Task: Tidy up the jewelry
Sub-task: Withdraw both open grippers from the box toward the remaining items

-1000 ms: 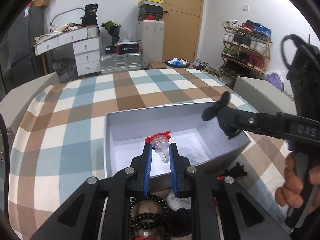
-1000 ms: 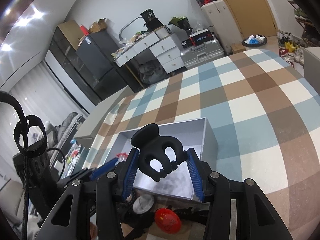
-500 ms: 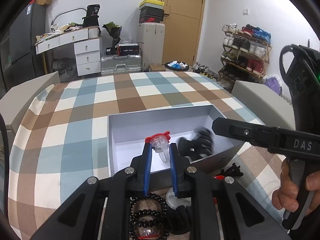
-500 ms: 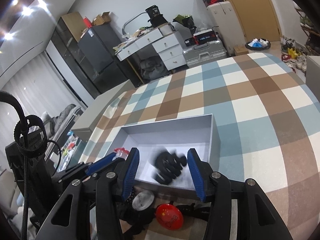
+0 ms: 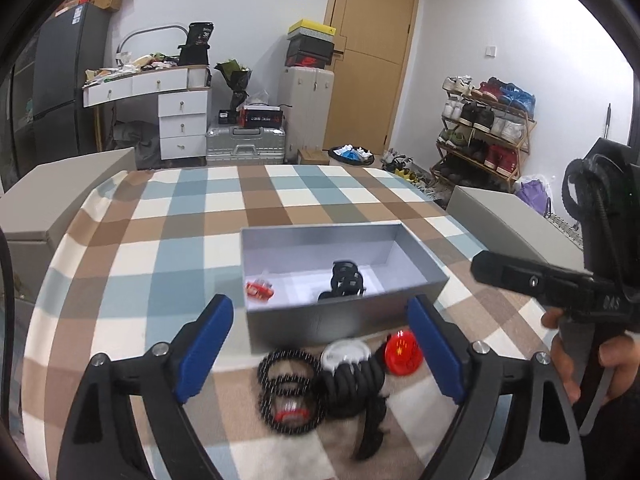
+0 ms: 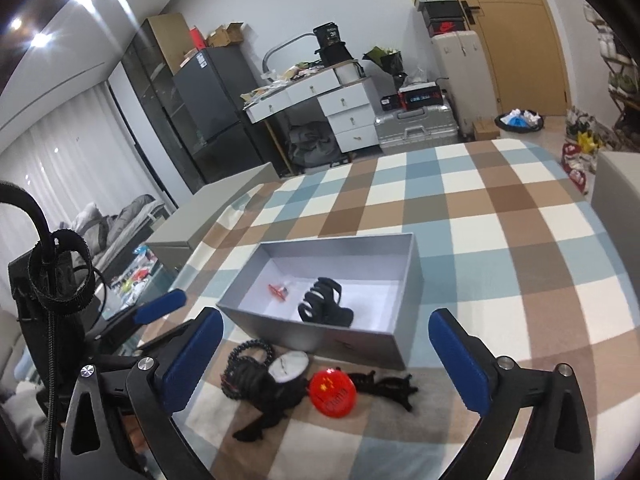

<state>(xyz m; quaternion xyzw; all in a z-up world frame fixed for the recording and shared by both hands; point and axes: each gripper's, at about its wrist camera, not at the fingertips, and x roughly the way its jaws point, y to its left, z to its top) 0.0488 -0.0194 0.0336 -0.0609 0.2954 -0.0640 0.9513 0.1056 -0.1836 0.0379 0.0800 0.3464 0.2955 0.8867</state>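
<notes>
Open-topped grey box (image 6: 352, 340) unobstructed from above, black hair clip (image 6: 324, 303) occupying its middle floor, bracelets (image 6: 248, 364), watch (image 6: 289, 365) and red badge (image 6: 333, 392) crowding worktop (image 6: 500, 220) before box, far side bare.

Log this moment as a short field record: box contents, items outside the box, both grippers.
box: grey open box on checked tablecloth
in box: black claw hair clip; small red-and-clear piece
outside, by the box's near wall: black bead bracelets, white-faced watch, red round badge, second black clip
left gripper: jaws just opened, nothing between them
right gripper: jaws just opened, nothing between them
</notes>
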